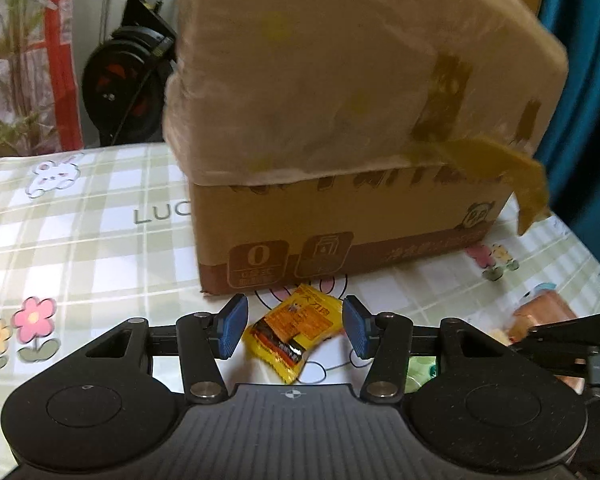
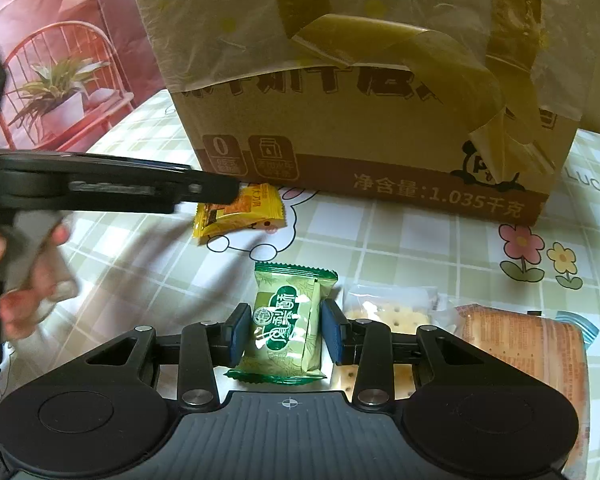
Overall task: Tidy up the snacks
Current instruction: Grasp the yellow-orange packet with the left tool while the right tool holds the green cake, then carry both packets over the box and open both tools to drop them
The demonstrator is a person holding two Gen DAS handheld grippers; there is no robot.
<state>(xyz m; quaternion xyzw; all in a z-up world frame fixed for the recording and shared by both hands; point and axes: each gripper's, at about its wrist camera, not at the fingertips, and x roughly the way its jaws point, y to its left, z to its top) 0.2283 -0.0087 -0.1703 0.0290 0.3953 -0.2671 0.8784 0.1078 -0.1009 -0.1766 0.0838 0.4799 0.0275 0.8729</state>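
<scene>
The cardboard box (image 2: pixel 364 92) stands on the checked tablecloth (image 1: pixel 80 248). The left gripper (image 1: pixel 295 328) is spread wide, its pads either side of the yellow snack packet (image 1: pixel 294 330) lying just before the box, not touching it. The right gripper (image 2: pixel 286 334) clamps the green snack packet (image 2: pixel 286 320) beside the cracker packet (image 2: pixel 392 304).
</scene>
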